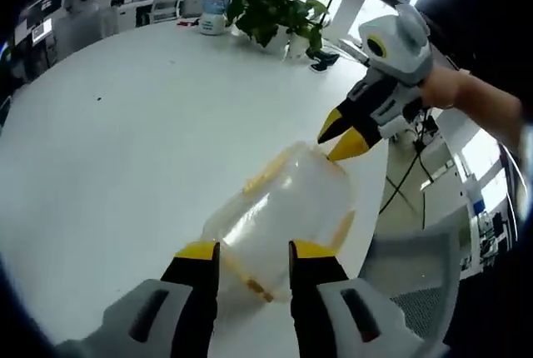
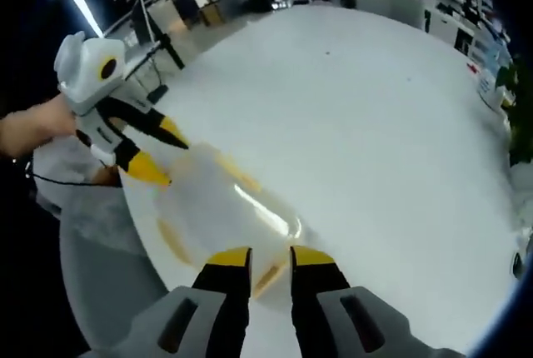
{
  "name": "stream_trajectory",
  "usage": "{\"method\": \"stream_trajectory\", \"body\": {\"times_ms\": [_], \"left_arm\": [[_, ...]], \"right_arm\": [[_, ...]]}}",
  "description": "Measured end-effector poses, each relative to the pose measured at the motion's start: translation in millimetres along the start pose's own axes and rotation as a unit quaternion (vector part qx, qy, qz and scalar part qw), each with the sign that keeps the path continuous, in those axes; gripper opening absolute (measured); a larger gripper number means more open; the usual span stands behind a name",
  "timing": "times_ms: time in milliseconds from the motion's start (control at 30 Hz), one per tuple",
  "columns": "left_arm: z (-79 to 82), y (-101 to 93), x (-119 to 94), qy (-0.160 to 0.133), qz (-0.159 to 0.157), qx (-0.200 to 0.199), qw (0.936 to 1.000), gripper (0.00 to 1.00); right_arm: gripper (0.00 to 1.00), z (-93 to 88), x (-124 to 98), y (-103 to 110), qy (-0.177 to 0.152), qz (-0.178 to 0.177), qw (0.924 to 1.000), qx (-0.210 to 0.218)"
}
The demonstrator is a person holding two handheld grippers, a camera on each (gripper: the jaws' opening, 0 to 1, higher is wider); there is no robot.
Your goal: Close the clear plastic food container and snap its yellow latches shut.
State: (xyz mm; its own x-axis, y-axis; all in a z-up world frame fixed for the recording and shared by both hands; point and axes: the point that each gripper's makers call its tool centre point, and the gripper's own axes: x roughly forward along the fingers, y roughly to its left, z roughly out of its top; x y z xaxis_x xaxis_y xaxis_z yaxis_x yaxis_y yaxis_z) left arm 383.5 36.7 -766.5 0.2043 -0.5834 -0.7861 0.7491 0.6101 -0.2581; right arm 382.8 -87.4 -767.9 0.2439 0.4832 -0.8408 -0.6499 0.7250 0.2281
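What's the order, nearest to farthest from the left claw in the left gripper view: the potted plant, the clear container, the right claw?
1. Clear container, right at the left claw.
2. Right claw, at the container's far end.
3. Potted plant, far across the white table.

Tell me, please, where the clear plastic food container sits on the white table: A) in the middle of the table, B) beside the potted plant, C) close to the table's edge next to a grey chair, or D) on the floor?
C: the clear plastic food container lies by the edge of the white table, with the grey chair just beyond it, far from the potted plant.
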Motion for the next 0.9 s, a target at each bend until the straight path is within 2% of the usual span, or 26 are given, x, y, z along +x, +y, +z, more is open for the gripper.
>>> {"method": "stream_trajectory", "body": {"times_ms": [67,100,167,233,333,400,433,533,600,633,667,733,800,867,900], "left_arm": [[3.4,-2.2,-1,-0.004,0.001,0.007,1.0000,0.44],[7.1,-2.9,-1,-0.008,-0.001,0.037,0.9993,0.40],[13.3,-5.0,-2,-0.018,-0.001,0.071,0.9973,0.35],[13.3,-6.3,-4,-0.016,0.002,0.076,0.9970,0.31],[14.8,-10.1,-4,-0.017,-0.006,0.080,0.9966,0.31],[16.6,-17.5,-3,-0.023,-0.022,0.085,0.9959,0.28],[15.3,-18.0,-3,-0.019,-0.022,0.082,0.9962,0.27],[15.9,-28.8,-1,-0.026,-0.043,0.112,0.9924,0.25],[14.8,-30.7,1,-0.024,-0.044,0.117,0.9919,0.23],[16.0,-38.8,3,-0.029,-0.065,0.141,0.9875,0.22],[15.5,-41.8,3,-0.029,-0.070,0.151,0.9856,0.20],[14.6,-42.0,4,-0.023,-0.063,0.156,0.9854,0.17],[18.9,-47.8,5,-0.035,-0.072,0.174,0.9815,0.14],[20.0,-49.7,6,-0.034,-0.073,0.204,0.9756,0.09],[19.6,-49.4,6,-0.033,-0.070,0.208,0.9750,0.08]], "right_arm": [[0.14,2.2,2,5,0.001,0.006,0.9999,-0.014],[0.14,2.8,2,6,0.002,0.005,0.9998,-0.021],[0.12,4.4,5,8,0.003,0.003,0.9992,-0.040],[0.10,4.9,7,14,0.003,0.010,0.9985,-0.054],[0.07,5.9,8,17,0.005,0.010,0.9973,-0.073],[0.02,9.9,9,20,-0.004,0.022,0.9963,-0.083],[0.01,10.6,9,21,-0.004,0.022,0.9965,-0.080],[0.01,13.0,11,23,-0.001,0.024,0.9956,-0.090],[0.01,14.2,14,25,0.003,0.024,0.9948,-0.099],[0.01,15.3,15,25,0.003,0.024,0.9938,-0.109],[0.01,17.3,16,24,0.004,0.023,0.9923,-0.121],[0.00,21.5,18,27,-0.002,0.027,0.9901,-0.138],[0.00,23.7,19,31,-0.002,0.035,0.9894,-0.141],[0.00,27.8,20,33,-0.010,0.039,0.9865,-0.159],[0.00,27.1,21,33,-0.006,0.039,0.9865,-0.159]]}}
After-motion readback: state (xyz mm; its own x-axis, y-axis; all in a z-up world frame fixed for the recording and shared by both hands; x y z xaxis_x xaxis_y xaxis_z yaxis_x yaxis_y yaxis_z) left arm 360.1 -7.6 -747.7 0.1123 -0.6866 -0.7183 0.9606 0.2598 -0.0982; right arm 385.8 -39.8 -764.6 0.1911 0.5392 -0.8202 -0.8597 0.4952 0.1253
